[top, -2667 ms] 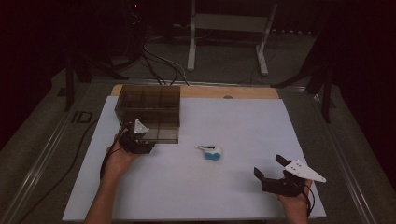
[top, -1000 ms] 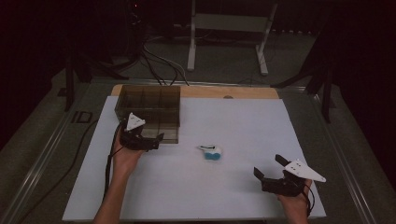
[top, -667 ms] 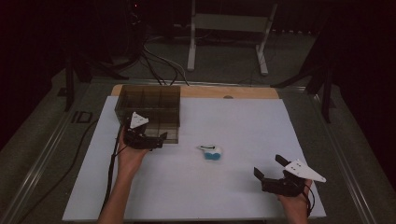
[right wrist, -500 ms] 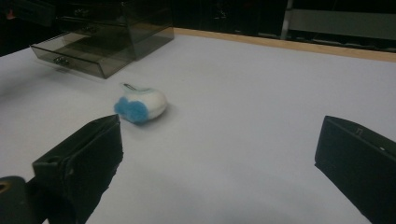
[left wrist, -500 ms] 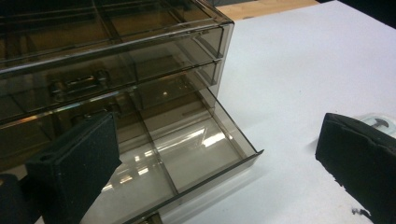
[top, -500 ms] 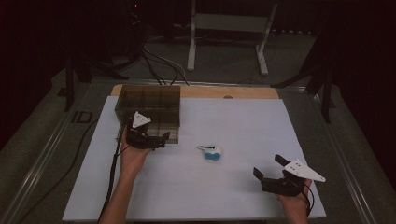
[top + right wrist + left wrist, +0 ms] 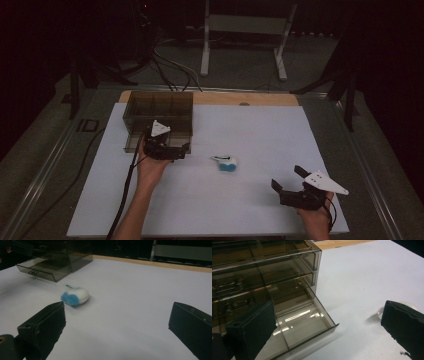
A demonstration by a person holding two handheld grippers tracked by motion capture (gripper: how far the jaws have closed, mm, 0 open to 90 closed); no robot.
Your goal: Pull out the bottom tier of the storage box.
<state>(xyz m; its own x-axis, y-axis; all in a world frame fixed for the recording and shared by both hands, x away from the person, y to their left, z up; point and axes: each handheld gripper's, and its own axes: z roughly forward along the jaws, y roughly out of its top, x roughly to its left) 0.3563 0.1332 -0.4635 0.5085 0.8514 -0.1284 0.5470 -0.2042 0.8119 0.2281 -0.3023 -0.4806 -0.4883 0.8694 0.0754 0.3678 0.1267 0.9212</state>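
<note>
A smoked, see-through drawer cabinet (image 7: 157, 112) stands at the back left of the white table top. Its bottom drawer (image 7: 304, 322) is pulled out and looks empty. My left gripper (image 7: 172, 150) hovers just in front of that drawer, open, with nothing between its fingers (image 7: 252, 330). A small blue and white object (image 7: 225, 163) lies mid-table, to the right of the left gripper; it also shows as the blue and white object (image 7: 75, 296) ahead of my right gripper. The right gripper (image 7: 286, 176) is near the front right edge, open and holding nothing.
A bare wooden strip (image 7: 250, 98) runs along the table's far edge. A black cable (image 7: 125, 195) trails from the left gripper toward the front edge. Beyond the table stand a metal frame (image 7: 242, 35) and floor cables (image 7: 165, 60).
My left gripper has shifted to the right along the cabinet front, toward the blue and white object. The right gripper and the object have not moved.
</note>
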